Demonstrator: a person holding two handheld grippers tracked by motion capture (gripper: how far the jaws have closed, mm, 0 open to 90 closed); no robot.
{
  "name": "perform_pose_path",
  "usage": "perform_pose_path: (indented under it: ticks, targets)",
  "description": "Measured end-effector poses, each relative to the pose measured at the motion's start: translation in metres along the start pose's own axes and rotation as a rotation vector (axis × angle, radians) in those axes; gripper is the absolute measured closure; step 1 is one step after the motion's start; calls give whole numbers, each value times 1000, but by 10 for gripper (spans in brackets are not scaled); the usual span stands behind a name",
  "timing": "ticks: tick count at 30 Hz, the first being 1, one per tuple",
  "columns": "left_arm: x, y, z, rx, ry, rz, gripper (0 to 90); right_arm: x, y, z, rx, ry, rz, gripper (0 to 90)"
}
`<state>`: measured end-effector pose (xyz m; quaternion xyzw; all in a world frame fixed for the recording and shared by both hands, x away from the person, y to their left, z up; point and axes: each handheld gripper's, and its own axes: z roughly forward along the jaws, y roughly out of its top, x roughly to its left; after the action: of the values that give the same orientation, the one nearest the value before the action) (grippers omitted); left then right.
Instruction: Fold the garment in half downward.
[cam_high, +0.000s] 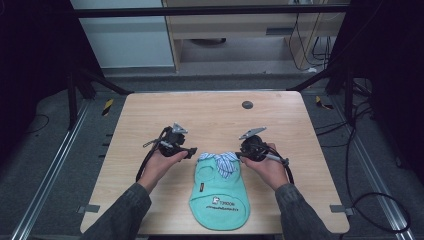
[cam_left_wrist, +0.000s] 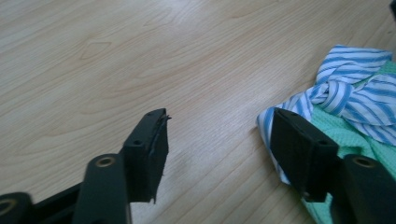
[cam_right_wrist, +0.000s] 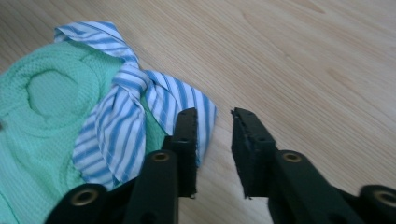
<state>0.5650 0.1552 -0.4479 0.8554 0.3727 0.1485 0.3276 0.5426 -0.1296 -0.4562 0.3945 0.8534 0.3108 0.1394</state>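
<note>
High view: small mint-green garment (cam_high: 219, 200) lies flat on the wooden tabletop (cam_high: 210, 117), near the front edge, centred between the two hands. Blue-and-white striped collar (cam_high: 223, 161) knotted at its far end. White print on the lower part, too small to read. Left tool (cam_high: 192, 151) held low just left of the collar's left corner; right tool (cam_high: 239, 155) at the collar's right corner. Can't judge jaw gap from up here. Small dark round spot (cam_high: 247, 104) on the tabletop further back, well apart from everything.

Left gripper view: left tool (cam_left_wrist: 219, 130) spread wide, nothing between the jaws, bare wood in the gap. One jaw sits in front of the left tip of the striped collar (cam_left_wrist: 348, 95); contact can't be confirmed. Knot clearly visible, green mesh fabric (cam_left_wrist: 348, 135) beneath it.

Right gripper view: right tool (cam_right_wrist: 214, 123) open with a moderate gap, narrower than the left's. Gap shows tabletop (cam_right_wrist: 299, 60) only, no cloth pinched. One jaw overlaps the right tip of the striped collar (cam_right_wrist: 140, 100), just beside its edge. Green garment (cam_right_wrist: 42, 126) with a round armhole off to the side of the knot.
</note>
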Motion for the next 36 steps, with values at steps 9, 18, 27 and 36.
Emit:
perform_pose_path:
  ticks: [9, 18, 27, 36]
  targets:
    - [-5, 11, 14, 72, -35, 18, 602, -9, 10, 13, 44, 35, 39, 840]
    - [-12, 12, 28, 98, -66, 16, 530, -6, 10, 25, 65, 61, 38, 718]
    - [-14, 5, 40, 131, -74, -2, 499, -1, 8, 38, 92, 67, 50, 623]
    - [-17, 0, 45, 143, -81, 41, 490, 1, 8, 42, 96, 60, 16, 664]
